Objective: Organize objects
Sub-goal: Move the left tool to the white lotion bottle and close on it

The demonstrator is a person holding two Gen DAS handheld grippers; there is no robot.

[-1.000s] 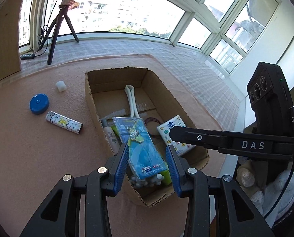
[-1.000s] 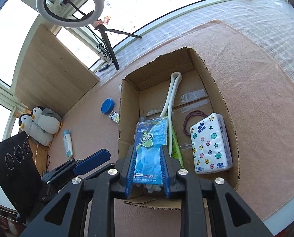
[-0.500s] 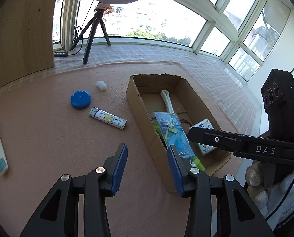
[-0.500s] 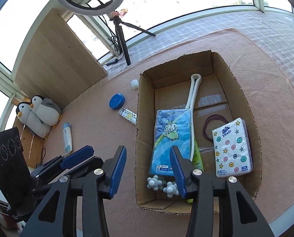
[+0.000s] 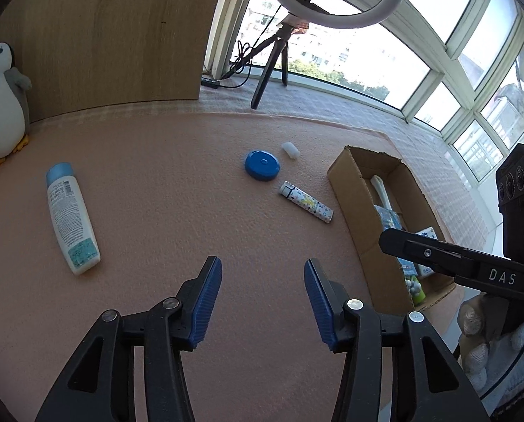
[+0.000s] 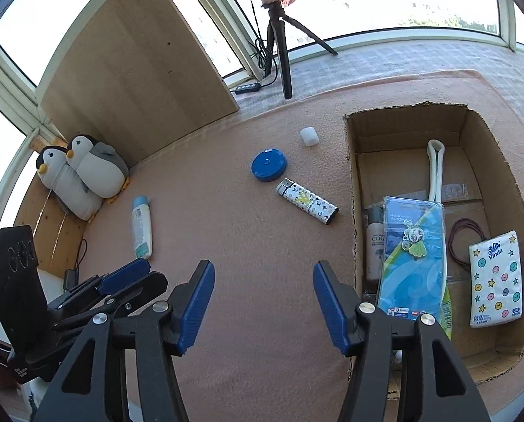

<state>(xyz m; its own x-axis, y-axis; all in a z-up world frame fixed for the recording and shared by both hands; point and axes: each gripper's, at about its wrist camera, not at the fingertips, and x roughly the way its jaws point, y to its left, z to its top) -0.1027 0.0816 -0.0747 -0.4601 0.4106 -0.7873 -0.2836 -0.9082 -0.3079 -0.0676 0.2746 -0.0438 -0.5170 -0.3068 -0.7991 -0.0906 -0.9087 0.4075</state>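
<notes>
Right gripper [image 6: 263,300] and left gripper [image 5: 263,299] both gape empty over bare tabletop [image 5: 177,211]; only the right view shows the cardboard box [image 6: 353,190] floor (tissue pack [image 6: 495,277] inside).

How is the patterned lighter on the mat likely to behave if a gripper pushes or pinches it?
The patterned lighter lies flat on its side on the pink mat, so it would probably slide or pivot rather than roll. Its glossy printed casing may be slippery between the pads. It looks small and rigid, so likely light and unbending when pinched.

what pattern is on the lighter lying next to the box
White with small multicoloured monogram marks and a black base end; the lighter shows best in the right wrist view.
</notes>
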